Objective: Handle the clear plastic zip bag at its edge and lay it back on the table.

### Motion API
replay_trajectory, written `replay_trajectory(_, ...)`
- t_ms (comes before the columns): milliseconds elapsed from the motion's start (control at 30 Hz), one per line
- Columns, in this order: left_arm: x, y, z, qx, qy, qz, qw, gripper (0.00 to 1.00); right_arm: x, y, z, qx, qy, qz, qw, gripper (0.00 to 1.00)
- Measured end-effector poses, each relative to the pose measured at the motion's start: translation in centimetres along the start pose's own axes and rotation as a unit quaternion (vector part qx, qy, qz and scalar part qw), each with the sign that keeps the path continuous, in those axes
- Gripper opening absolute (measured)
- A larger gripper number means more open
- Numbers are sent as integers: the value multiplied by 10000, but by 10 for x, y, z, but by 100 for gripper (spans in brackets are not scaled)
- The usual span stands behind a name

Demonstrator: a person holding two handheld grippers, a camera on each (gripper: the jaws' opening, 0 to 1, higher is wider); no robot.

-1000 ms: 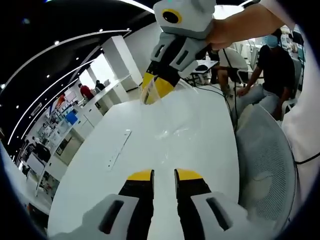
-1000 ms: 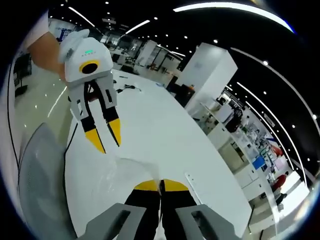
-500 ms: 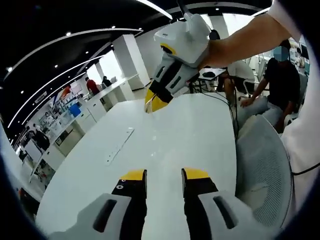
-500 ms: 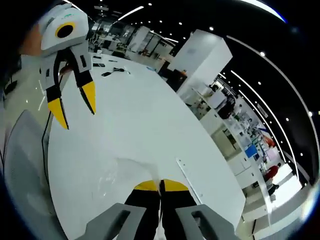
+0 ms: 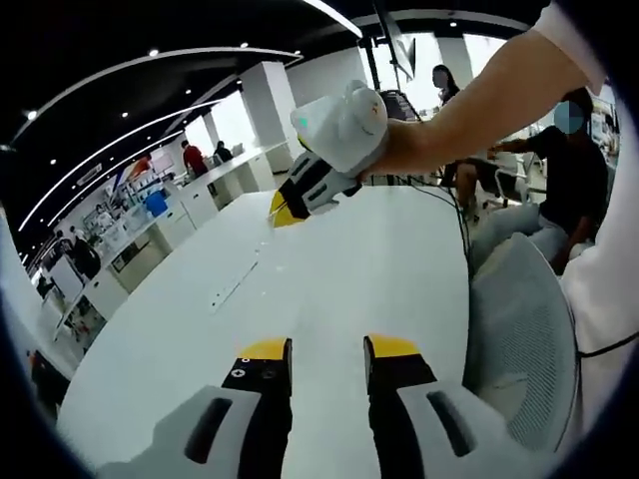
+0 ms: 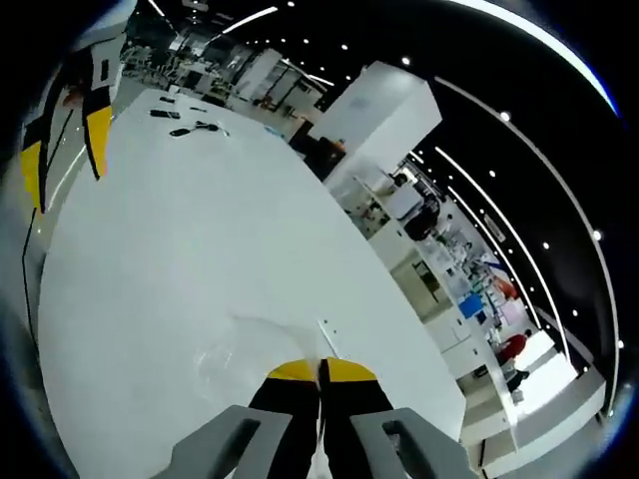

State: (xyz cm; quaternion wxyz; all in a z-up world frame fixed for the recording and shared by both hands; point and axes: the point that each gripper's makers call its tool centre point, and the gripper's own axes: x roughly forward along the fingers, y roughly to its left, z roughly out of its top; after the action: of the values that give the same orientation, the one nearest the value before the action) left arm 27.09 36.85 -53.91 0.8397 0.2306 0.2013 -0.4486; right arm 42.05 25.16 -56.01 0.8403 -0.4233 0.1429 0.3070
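Change: the right gripper (image 5: pixel 287 212) has swung farther left and lower in the left gripper view since half a second ago; the left gripper (image 6: pixel 62 150) has slid to the left edge of the right gripper view.
Left gripper (image 5: pixel 317 349): jaws parted, nothing between them, poised above the white table (image 5: pixel 329 269).
Right gripper (image 6: pixel 320 371): jaws pinched together on the edge of the clear zip bag (image 6: pixel 258 344).
Bag: hangs leftward from the tips over the table (image 6: pixel 180 230).
Chair (image 5: pixel 519 339): grey mesh, at the table's right edge.
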Motion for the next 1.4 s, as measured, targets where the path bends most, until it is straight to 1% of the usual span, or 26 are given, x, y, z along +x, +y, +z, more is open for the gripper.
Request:
replay_trajectory(100,0,0,-3,-56,24,21,10000,26,7,9,-9,24,-67,-46,10000,0)
replay_trajectory(167,0,-1,-6,-86,40,24,10000,26,7,18,-13,-65,-84,-70,9999,0)
replay_trajectory(200,1,-1,-9,-109,62,21,9999,26,7,25,-16,-37,-106,-44,9999,0)
replay_trajectory(233,1,-1,-11,-119,76,18,9999,26,7,29,-18,-92,-114,-64,9999,0)
replay_trajectory(267,0,-2,-11,-139,98,11,9999,26,8,35,-23,-246,-105,-94,9996,0)
replay_trajectory(333,2,-4,-15,-172,127,5,9998,26,11,44,-29,-138,-94,-64,9998,0)
replay_trajectory(400,2,-5,-17,-192,148,-4,9997,26,12,52,-34,-167,-61,-92,9998,0)
replay_trajectory(567,3,-7,-20,-232,185,-16,9996,26,13,81,-49,-59,80,57,9999,0)
replay_trajectory(667,5,-8,-22,-230,209,-25,9995,26,13,92,-54,-48,132,117,9998,0)
replay_trajectory(767,6,-8,-24,-236,230,-33,9995,26,16,97,-63,19,255,115,9996,0)
replay_trajectory(900,7,-12,-26,-245,275,-52,9993,25,18,104,-72,237,397,99,9989,0)
replay_trajectory(1033,6,-15,-28,-262,324,-61,9991,25,22,112,-77,349,465,114,9982,2)
replay_trajectory(1067,6,-15,-28,-269,327,-58,9991,25,23,113,-78,451,500,99,9977,1)
replay_trajectory(1133,6,-15,-30,-293,343,-50,9990,25,25,112,-82,526,588,25,9969,0)
replay_trajectory(1167,6,-16,-30,-297,356,-48,9989,25,27,115,-85,694,641,56,9955,1)
replay_trajectory(1333,5,-19,-31,-304,401,-66,9987,25,33,116,-90,826,783,-44,9935,2)
replay_trajectory(1400,5,-19,-31,-312,418,-70,9986,25,35,114,-94,996,905,-157,9908,2)
